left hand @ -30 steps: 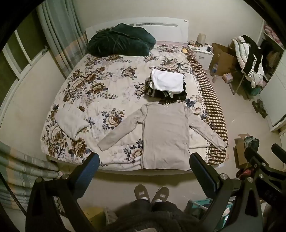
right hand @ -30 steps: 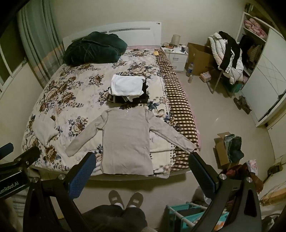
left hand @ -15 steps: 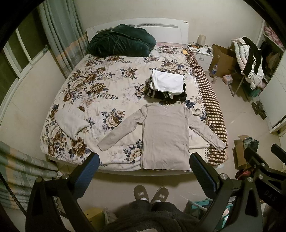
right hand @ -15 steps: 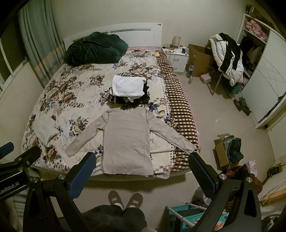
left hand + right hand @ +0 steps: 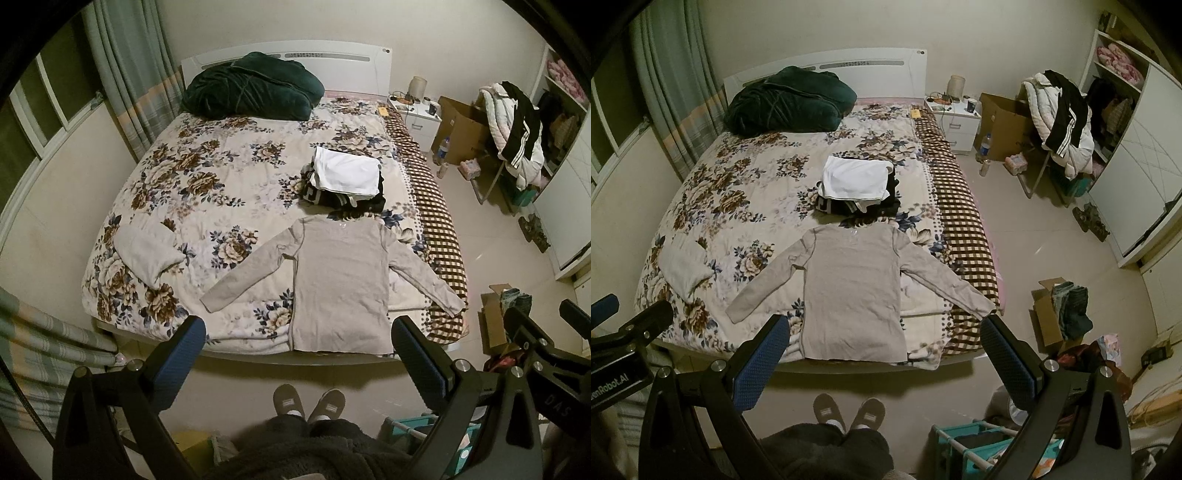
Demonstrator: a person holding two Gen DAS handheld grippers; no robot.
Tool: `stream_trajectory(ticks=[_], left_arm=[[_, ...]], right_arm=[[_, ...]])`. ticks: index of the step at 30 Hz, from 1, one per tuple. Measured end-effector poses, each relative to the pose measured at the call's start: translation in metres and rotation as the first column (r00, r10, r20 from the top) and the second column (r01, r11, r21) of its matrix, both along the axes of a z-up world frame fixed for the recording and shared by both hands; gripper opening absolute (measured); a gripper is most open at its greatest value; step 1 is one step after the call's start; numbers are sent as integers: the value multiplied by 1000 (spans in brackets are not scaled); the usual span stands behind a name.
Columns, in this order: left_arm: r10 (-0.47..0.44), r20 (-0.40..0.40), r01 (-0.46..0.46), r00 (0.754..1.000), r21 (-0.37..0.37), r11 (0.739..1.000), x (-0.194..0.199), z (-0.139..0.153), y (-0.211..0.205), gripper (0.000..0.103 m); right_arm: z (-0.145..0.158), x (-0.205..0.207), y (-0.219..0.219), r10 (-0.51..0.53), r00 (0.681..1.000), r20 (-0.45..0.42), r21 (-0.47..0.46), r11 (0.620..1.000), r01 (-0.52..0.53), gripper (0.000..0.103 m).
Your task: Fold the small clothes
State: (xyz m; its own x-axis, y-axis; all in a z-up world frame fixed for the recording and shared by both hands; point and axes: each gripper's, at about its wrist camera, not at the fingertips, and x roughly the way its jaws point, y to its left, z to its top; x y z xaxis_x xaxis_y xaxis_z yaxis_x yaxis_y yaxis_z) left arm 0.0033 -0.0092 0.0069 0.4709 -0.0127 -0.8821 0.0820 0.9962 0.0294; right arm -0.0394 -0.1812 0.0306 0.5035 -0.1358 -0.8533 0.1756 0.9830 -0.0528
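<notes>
A beige long-sleeved shirt (image 5: pixel 340 280) lies flat, sleeves spread, at the foot end of the floral bed (image 5: pixel 221 177); it also shows in the right wrist view (image 5: pixel 853 291). A folded beige piece (image 5: pixel 146 253) lies at the bed's left edge. A pile of folded clothes with a white top (image 5: pixel 347 177) sits behind the shirt. My left gripper (image 5: pixel 297 350) is open and empty, held high above the bed's foot. My right gripper (image 5: pixel 882 350) is open and empty at the same height, to the right of the left one.
A dark green duvet (image 5: pixel 251 88) lies at the headboard. A nightstand (image 5: pixel 955 122), cardboard boxes (image 5: pixel 1008 125) and a chair heaped with jackets (image 5: pixel 1060 122) stand right of the bed. A teal rack (image 5: pixel 975 446) stands on the floor near my feet. Curtains (image 5: pixel 125 74) hang left.
Both views have drifted slightly, the bed sitting a little lower in frame. Both grippers stay open and empty; the clothes have not moved.
</notes>
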Motion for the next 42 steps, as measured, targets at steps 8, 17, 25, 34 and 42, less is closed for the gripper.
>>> stream_trajectory(ticks=[8,17,25,34,42], left_arm=[[3,6,-3,1000,-3,1000,0,2,0,103],[3,9,-3,1000,-5,1000,0,2,2,103],[4,12,-4,1000,-6,1000,1,7,-1,103],[3,14,-3,1000,-10,1000,1,8,1,103],[5,18,-5,1000,-11,1000,1,8,1,103]], right_arm=[[3,-1,1,-1,1000,2,-2,1000,1,103],[1,3,-1,-1,1000,6,-3,1000,1,103],[14,7,1,1,1000,8,-4,1000,0,103],[13,6,2,0,1000,11,-5,1000,0,103],[19,10,8,0,1000,13,-6,1000,0,103]])
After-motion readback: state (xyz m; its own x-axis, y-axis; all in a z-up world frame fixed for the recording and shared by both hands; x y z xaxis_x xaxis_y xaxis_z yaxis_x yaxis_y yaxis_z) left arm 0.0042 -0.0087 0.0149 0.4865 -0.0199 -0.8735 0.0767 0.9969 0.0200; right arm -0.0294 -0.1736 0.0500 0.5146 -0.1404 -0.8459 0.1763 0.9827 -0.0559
